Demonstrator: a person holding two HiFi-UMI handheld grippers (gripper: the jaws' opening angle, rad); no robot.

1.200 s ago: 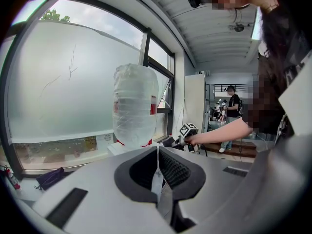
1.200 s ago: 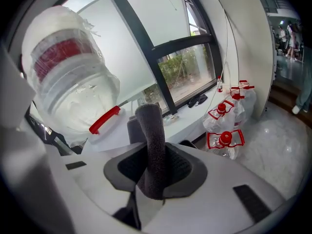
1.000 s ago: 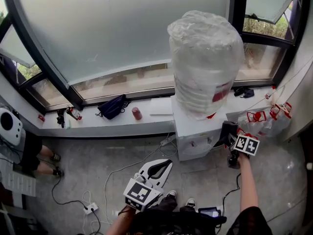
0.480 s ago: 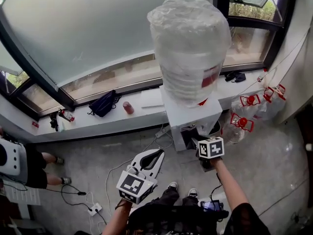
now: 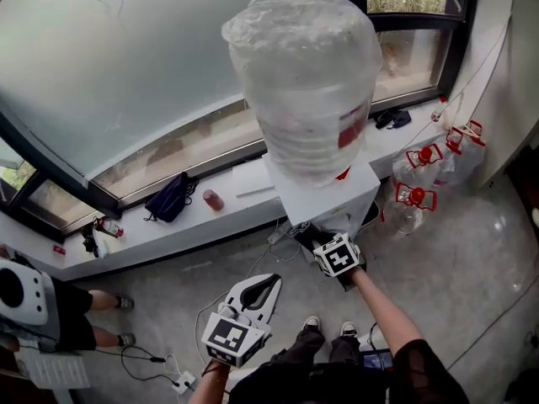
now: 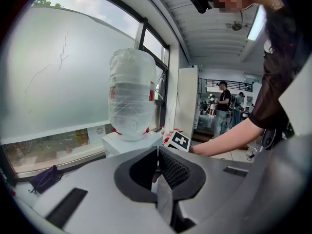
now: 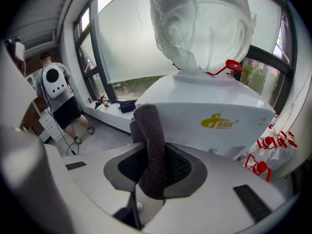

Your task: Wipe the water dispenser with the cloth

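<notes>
The white water dispenser [image 5: 324,194] carries a big clear bottle [image 5: 299,82] and stands by the window sill. My right gripper [image 5: 313,237] is shut on a dark grey cloth [image 7: 151,145] and sits low against the dispenser's front. In the right gripper view the cloth stands up between the jaws, its top end at the dispenser's [image 7: 209,108] front left corner, below the bottle [image 7: 200,23]. My left gripper [image 5: 276,282] hangs lower left of the dispenser, shut with nothing in it. The left gripper view shows the dispenser [image 6: 130,141] beyond the left gripper [image 6: 157,152], well away from it.
On the window sill [image 5: 152,234] lie a dark bag [image 5: 168,199] and a red cup [image 5: 216,200]. Clear bottles with red handles [image 5: 421,188] stand right of the dispenser. Cables and a power strip [image 5: 181,383] lie on the floor. A person with a white backpack [image 5: 21,297] stands at the left.
My right gripper has swung with the cloth from the dispenser's right side round to its front. The left gripper has stayed shut, low and left.
</notes>
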